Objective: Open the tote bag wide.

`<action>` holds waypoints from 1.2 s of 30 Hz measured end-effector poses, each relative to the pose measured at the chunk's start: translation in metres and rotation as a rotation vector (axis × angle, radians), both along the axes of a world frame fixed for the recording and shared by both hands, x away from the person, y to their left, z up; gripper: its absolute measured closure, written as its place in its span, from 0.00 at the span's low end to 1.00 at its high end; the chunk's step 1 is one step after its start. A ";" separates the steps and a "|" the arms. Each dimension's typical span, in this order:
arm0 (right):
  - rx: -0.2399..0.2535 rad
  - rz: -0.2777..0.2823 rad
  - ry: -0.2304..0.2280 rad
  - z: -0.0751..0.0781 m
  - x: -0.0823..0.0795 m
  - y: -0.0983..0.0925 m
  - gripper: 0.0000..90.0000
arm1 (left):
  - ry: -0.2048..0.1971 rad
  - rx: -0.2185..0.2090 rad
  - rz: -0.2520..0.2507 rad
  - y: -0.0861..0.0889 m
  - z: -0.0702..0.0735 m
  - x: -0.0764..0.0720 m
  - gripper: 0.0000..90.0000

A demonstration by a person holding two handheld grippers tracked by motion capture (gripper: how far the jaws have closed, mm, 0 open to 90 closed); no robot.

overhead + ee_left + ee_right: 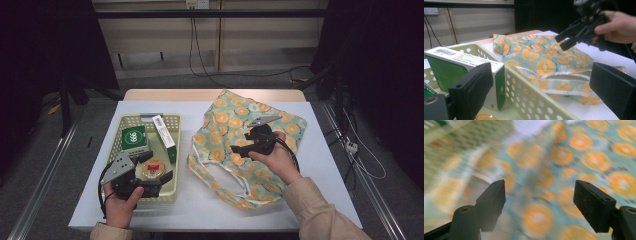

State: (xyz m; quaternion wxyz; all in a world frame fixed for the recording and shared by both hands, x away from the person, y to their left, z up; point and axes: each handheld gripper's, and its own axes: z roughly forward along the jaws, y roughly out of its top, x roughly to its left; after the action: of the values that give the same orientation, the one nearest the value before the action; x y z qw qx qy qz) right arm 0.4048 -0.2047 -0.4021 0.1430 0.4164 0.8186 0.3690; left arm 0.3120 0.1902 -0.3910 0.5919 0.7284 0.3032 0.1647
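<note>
The orange-print bag (235,145) lies flat on the counter (320,165) just beside the basket (172,150). The right gripper (245,142) hovers over it, jaws apart and empty — the bag looks freshly let go. The left gripper (157,167), jaws wide and empty, waits over the basket — likely next comes picking an item to pack.

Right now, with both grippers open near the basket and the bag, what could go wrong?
1. The right gripper hangs open above the orange-print cloth bag, whose mouth lies flat; a box pushed at it may just shove the fabric.
2. The left gripper hovers inside the pale green perforated plastic basket, close to the green-and-white cardboard box and a round gold-lidded tin; closing may catch the wrong one.
</note>
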 end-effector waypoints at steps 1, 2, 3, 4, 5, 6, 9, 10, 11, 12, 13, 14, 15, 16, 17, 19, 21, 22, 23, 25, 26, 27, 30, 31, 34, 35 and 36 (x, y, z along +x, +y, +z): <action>-0.021 -0.021 0.008 -0.007 0.003 -0.005 0.29 | 0.000 -0.003 0.001 0.000 0.000 0.000 0.06; -0.028 -0.043 0.023 -0.016 0.005 -0.010 0.29 | 0.000 -0.001 -0.001 0.000 0.000 0.000 0.06; -0.031 -0.051 0.043 -0.024 0.008 -0.014 0.30 | 0.000 0.001 0.000 0.000 0.000 0.000 0.06; -0.037 -0.062 0.049 -0.032 0.010 -0.017 0.31 | 0.001 -0.003 0.003 0.000 0.000 0.000 0.06; -0.048 -0.072 0.057 -0.039 0.012 -0.020 0.33 | 0.002 -0.007 0.005 0.000 0.000 0.000 0.06; -0.069 -0.073 0.060 -0.046 0.014 -0.022 0.34 | 0.002 -0.007 0.004 0.000 0.000 0.000 0.05; -0.098 -0.053 0.042 -0.055 0.017 -0.022 0.33 | 0.000 0.001 0.000 0.001 0.000 0.001 0.06; -0.106 -0.046 0.036 -0.055 0.017 -0.021 0.36 | 0.001 -0.005 0.003 0.000 0.000 0.001 0.06; -0.106 -0.044 0.034 -0.055 0.017 -0.020 0.43 | 0.001 -0.006 0.004 0.000 0.000 0.001 0.06; -0.115 -0.015 0.033 -0.053 0.017 -0.017 0.54 | 0.000 -0.002 0.002 0.001 0.000 0.001 0.06; -0.113 0.006 0.042 -0.052 0.016 -0.016 0.59 | -0.001 0.001 0.003 0.001 0.000 0.001 0.06; -0.113 0.001 0.041 -0.052 0.016 -0.015 0.63 | 0.000 -0.001 0.004 0.001 0.000 0.001 0.06; -0.112 -0.004 0.040 -0.052 0.015 -0.015 0.65 | 0.001 0.000 0.004 0.001 0.000 0.001 0.06; -0.111 -0.012 0.040 -0.053 0.015 -0.015 0.67 | 0.001 0.003 0.003 0.001 0.000 0.000 0.06; -0.109 -0.021 0.040 -0.053 0.014 -0.014 0.70 | -0.002 0.012 0.004 0.001 0.000 0.000 0.06; -0.101 -0.026 0.033 -0.054 0.013 -0.013 0.75 | -0.008 0.015 0.003 0.002 0.001 -0.001 0.06; -0.094 -0.032 0.035 -0.054 0.014 -0.014 0.77 | -0.009 0.012 0.006 0.002 0.002 -0.001 0.06; -0.092 -0.035 0.036 -0.054 0.014 -0.014 0.78 | -0.008 0.007 0.008 0.003 0.001 -0.001 0.06; -0.094 -0.038 0.032 -0.054 0.014 -0.013 0.80 | -0.006 0.007 0.007 0.003 0.001 -0.001 0.06; -0.086 -0.039 0.031 -0.055 0.014 -0.014 0.83 | -0.005 0.001 0.012 0.003 0.001 -0.001 0.06; -0.086 -0.038 0.032 -0.055 0.014 -0.014 0.84 | -0.004 0.002 0.010 0.003 0.001 -0.001 0.06; -0.085 -0.035 0.033 -0.055 0.015 -0.014 0.86 | -0.008 0.009 0.008 0.003 0.001 -0.001 0.06; -0.077 -0.034 0.027 -0.056 0.015 -0.014 0.98 | -0.008 0.013 0.005 0.002 0.001 -0.001 0.06; -0.066 -0.033 0.029 -0.056 0.016 -0.015 1.00 | -0.008 0.014 0.002 0.001 0.000 -0.001 0.06; -0.051 -0.031 0.031 -0.057 0.017 -0.017 1.00 | -0.006 0.017 -0.006 -0.001 -0.001 -0.001 0.06; -0.059 -0.027 0.023 -0.057 0.016 -0.016 1.00 | -0.005 0.018 -0.004 -0.002 -0.001 -0.001 0.06; -0.074 -0.027 0.007 -0.057 0.015 -0.014 1.00 | -0.006 0.017 -0.005 -0.002 -0.001 -0.001 0.06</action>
State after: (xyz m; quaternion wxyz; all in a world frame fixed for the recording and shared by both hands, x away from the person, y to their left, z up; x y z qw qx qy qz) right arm 0.4198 -0.2190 -0.4594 0.1603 0.4233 0.8263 0.3351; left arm 0.3113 0.1884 -0.3916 0.5870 0.7338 0.2980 0.1680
